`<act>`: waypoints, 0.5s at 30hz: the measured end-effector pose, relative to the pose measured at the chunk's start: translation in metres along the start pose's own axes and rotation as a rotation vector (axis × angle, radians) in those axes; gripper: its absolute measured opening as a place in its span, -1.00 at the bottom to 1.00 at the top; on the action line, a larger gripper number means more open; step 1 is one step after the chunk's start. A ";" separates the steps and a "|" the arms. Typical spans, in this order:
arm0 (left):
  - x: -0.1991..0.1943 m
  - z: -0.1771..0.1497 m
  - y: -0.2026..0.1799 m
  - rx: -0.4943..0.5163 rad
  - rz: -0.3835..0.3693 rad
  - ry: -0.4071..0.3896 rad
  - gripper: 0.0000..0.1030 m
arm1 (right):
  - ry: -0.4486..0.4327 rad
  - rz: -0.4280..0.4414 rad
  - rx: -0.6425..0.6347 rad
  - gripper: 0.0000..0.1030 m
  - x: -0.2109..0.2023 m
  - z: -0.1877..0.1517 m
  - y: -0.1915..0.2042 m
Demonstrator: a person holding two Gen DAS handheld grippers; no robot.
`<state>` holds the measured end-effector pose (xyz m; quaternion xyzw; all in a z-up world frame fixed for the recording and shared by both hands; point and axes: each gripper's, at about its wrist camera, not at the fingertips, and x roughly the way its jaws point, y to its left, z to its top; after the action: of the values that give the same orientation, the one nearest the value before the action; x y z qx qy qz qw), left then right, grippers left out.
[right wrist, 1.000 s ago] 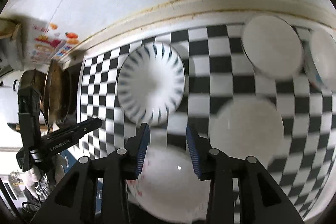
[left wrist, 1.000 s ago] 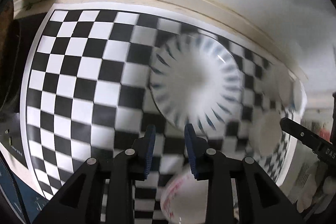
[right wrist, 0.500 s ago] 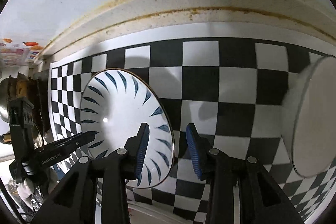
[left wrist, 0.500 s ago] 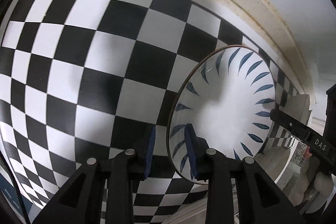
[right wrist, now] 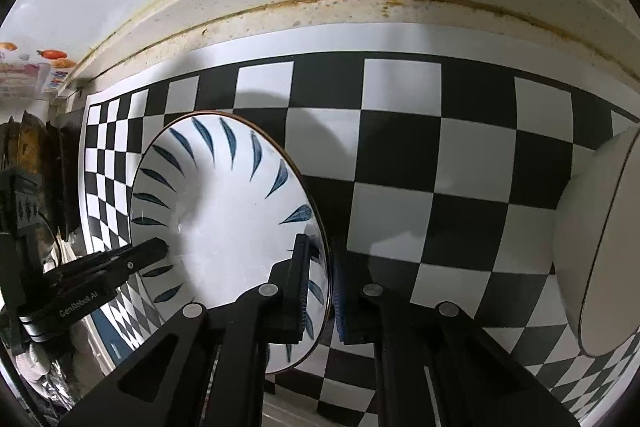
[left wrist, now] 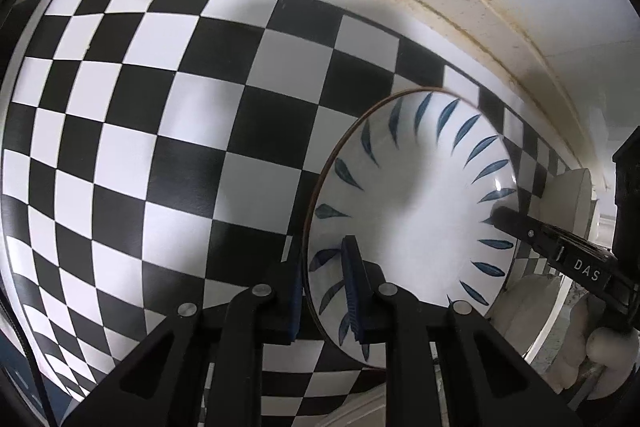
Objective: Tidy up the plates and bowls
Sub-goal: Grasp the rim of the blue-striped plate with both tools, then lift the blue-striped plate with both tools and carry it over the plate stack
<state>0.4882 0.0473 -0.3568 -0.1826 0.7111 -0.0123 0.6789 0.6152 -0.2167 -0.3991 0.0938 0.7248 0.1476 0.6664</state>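
Plate (left wrist: 412, 211), gripped by left claw (left wrist: 324, 291), right claw (right wrist: 322, 291)

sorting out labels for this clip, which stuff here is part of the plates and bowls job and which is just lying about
Part of the job:
- blue-leaf plate, its rim pinched on opposite sides by the left claw and the right claw
- plain white plate at the right edge of the right view

Just lying about:
- checkered mat
- fruit sticker on the wall
- dark pan at far left
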 end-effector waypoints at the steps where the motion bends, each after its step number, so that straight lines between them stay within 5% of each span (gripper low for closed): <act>1: -0.003 -0.002 -0.002 0.003 0.000 -0.006 -0.69 | -0.005 -0.003 -0.003 -0.77 -0.003 -0.002 0.001; 15: -0.064 -0.056 -0.024 0.126 -0.032 -0.099 -0.69 | -0.140 0.000 -0.002 -0.77 -0.079 -0.066 0.016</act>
<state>0.4407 0.0300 -0.2845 -0.1511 0.6716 -0.0588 0.7229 0.5559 -0.2343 -0.3147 0.1035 0.6763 0.1414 0.7155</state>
